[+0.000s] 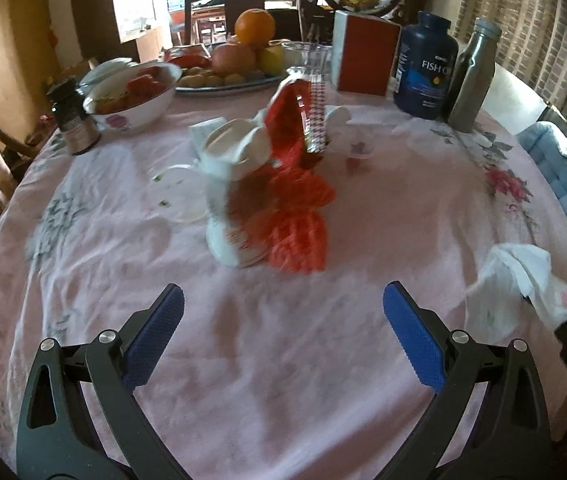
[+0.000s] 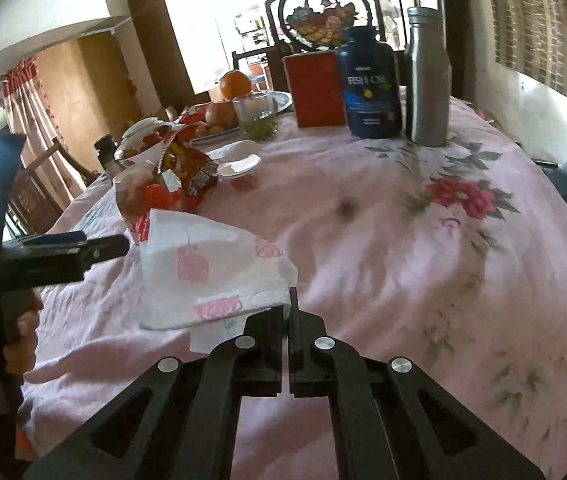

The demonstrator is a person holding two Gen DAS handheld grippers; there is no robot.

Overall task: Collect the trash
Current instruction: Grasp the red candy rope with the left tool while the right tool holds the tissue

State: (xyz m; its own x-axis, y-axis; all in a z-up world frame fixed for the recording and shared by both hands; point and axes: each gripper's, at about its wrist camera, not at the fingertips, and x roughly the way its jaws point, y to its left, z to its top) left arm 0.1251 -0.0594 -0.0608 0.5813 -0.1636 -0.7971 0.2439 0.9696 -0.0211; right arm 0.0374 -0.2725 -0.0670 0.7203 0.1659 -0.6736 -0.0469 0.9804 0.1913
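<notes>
My left gripper (image 1: 283,312) is open and empty, a little above the pink tablecloth, short of a trash pile at the table's middle. The pile holds a white paper cup (image 1: 235,196) lying on its side, orange netting (image 1: 299,224), a red snack bag (image 1: 299,116) and a clear plastic lid (image 1: 179,192). My right gripper (image 2: 287,312) is shut on a white rose-printed napkin (image 2: 211,268) and holds it just over the cloth. The napkin also shows at the right of the left wrist view (image 1: 519,284). The pile shows in the right wrist view (image 2: 163,184).
Far side: a fruit plate with an orange (image 1: 254,26), a floral bowl (image 1: 135,96), a dark jar (image 1: 73,120), a glass (image 1: 307,56), a red-and-white box (image 1: 365,56), a fish oil bottle (image 1: 425,66) and a steel bottle (image 1: 473,76). A blue cushioned chair (image 1: 559,168) stands right.
</notes>
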